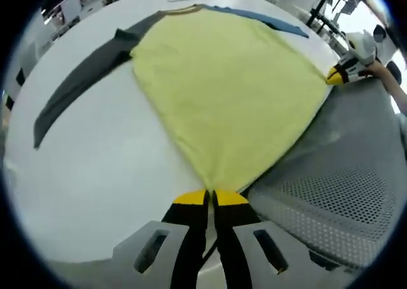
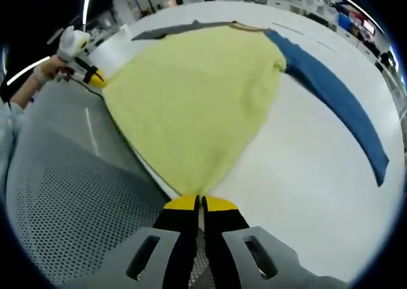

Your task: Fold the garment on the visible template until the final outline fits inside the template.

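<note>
Frankly, with the left gripper (image 1: 212, 198) and right gripper (image 2: 200, 203) each pinching a hem corner of the yellow garment (image 1: 222, 91), uneven pulling could skew its fold.

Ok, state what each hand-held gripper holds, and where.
Left hand-held gripper and right hand-held gripper each pinch a corner of the yellow garment, at its hem edge.

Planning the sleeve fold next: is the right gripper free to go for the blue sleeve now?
Probably not yet: the right gripper is shut on the yellow garment's corner. The blue sleeve lies uncovered on the white table.
</note>
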